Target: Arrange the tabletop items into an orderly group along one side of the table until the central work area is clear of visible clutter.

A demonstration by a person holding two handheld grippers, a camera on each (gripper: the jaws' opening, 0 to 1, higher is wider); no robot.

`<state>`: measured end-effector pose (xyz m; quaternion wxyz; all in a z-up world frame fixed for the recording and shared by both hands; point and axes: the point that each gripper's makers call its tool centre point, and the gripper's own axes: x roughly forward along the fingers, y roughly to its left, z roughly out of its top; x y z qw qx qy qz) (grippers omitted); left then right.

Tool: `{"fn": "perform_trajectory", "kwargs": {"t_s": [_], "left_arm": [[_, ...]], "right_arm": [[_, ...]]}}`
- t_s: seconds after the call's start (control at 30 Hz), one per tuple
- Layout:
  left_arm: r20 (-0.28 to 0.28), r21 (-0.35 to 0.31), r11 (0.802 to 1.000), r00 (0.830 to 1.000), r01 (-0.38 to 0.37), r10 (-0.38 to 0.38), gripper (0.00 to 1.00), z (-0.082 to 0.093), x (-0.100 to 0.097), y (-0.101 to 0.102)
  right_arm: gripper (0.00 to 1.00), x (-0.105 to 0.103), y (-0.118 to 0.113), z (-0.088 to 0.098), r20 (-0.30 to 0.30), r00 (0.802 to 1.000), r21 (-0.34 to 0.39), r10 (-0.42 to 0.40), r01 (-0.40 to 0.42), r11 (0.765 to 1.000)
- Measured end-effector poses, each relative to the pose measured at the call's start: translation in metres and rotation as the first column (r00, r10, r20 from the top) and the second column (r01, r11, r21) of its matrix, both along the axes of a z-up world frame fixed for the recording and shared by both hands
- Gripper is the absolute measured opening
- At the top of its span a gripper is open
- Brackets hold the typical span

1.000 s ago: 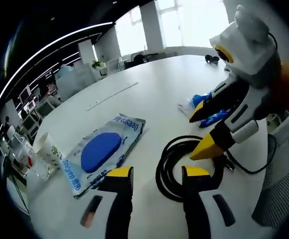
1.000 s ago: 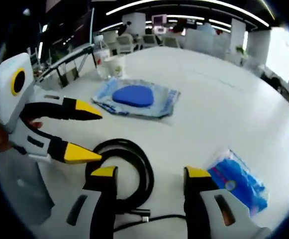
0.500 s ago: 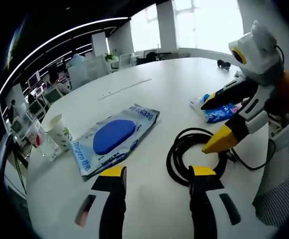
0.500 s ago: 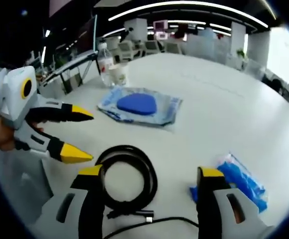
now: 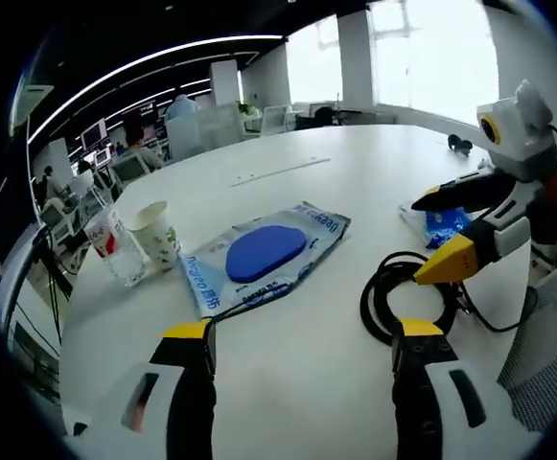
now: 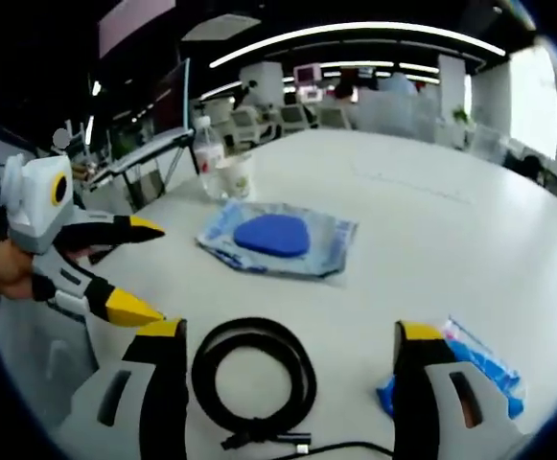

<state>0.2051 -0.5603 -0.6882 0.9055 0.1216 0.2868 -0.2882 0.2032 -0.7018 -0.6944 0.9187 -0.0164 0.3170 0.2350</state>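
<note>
1. Left gripper view: left gripper (image 5: 302, 337) held wide and empty above white table (image 5: 297, 187), wipes pack (image 5: 265, 256) ahead, lettering unreadable.
2. Coiled cable (image 5: 410, 295) right of pack, blue packet (image 5: 443, 222) beyond.
3. Cup (image 5: 155, 233) and bottle (image 5: 110, 249) just beside each other near edge.
4. Right gripper view: right gripper (image 6: 292, 337) wide, empty, over cable.

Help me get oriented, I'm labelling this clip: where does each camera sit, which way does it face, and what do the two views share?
Left gripper view: rides the left gripper, facing across the white table toward windows; the right gripper enters from the right with part of a hand.
Right gripper view: rides the right gripper, facing the office; the left gripper enters from the left, held by a hand.
Shared: wipes pack, coiled black cable, blue packet, paper cup.
</note>
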Motion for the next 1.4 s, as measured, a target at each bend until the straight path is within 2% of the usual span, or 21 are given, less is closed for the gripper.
{"fn": "perform_trajectory", "kwargs": {"t_s": [0.3,0.67,0.97,1.4], "left_arm": [[0.003,-0.021,0.998,0.998,-0.067,0.067,0.82,0.008,0.004,0.023],[0.019,-0.046,0.993,0.993,-0.112,0.113,0.89,0.019,0.016,0.036],[0.019,-0.055,0.994,0.995,-0.096,0.097,0.96,0.020,0.022,0.038],[0.002,-0.056,0.993,0.994,-0.108,0.108,0.99,0.016,0.032,0.046]], "right_arm": [[0.87,0.011,0.010,0.000,-0.012,1.000,-0.011,0.029,-0.029,1.000],[0.88,0.036,0.025,0.012,0.018,0.998,-0.008,0.058,-0.058,0.998],[0.88,0.052,0.035,0.017,0.025,0.997,-0.008,0.075,-0.075,0.997],[0.88,0.074,0.040,0.018,0.016,0.996,-0.027,0.089,-0.088,0.996]]}}
